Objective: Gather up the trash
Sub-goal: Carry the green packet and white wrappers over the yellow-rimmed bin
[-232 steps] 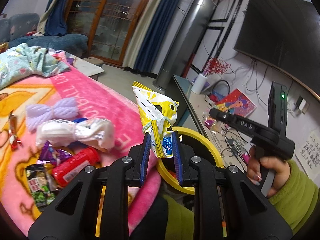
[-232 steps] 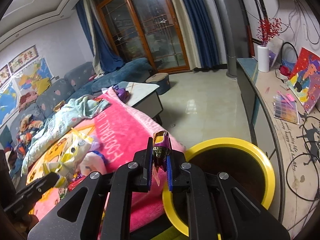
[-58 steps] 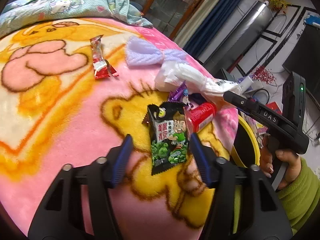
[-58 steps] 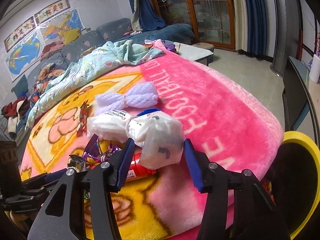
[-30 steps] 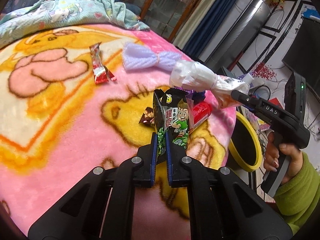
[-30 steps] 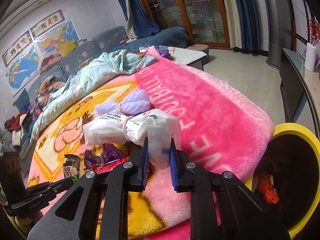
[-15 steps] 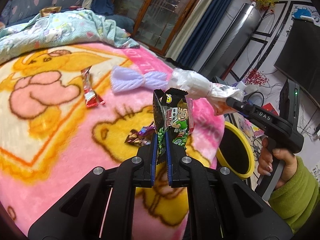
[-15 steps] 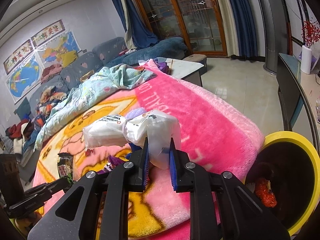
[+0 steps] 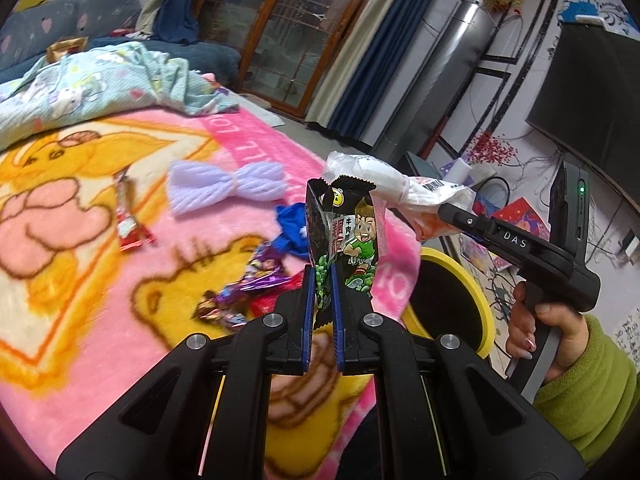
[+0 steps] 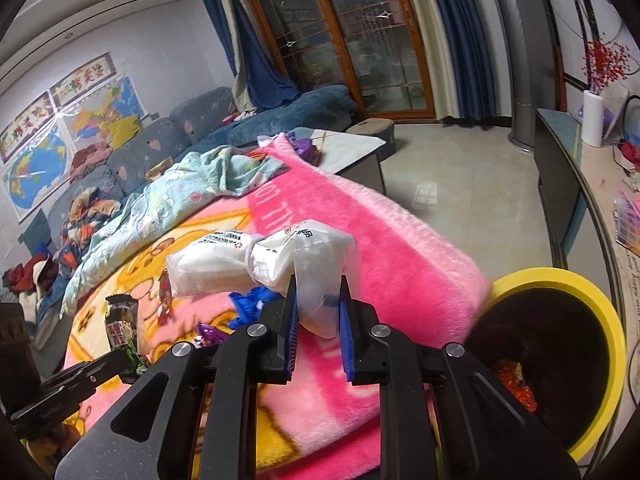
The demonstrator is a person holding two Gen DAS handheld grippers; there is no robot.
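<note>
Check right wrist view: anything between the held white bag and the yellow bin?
Only pink blanket. In the right wrist view it fills the stretch between the white plastic bag and the yellow-rimmed bin; no other trash there.

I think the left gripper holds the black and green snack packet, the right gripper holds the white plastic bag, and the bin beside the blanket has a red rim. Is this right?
Not quite: the bin has a yellow rim, as the right wrist view shows. The rest stands: the left gripper holds the snack packet and the right gripper holds the white plastic bag.
</note>
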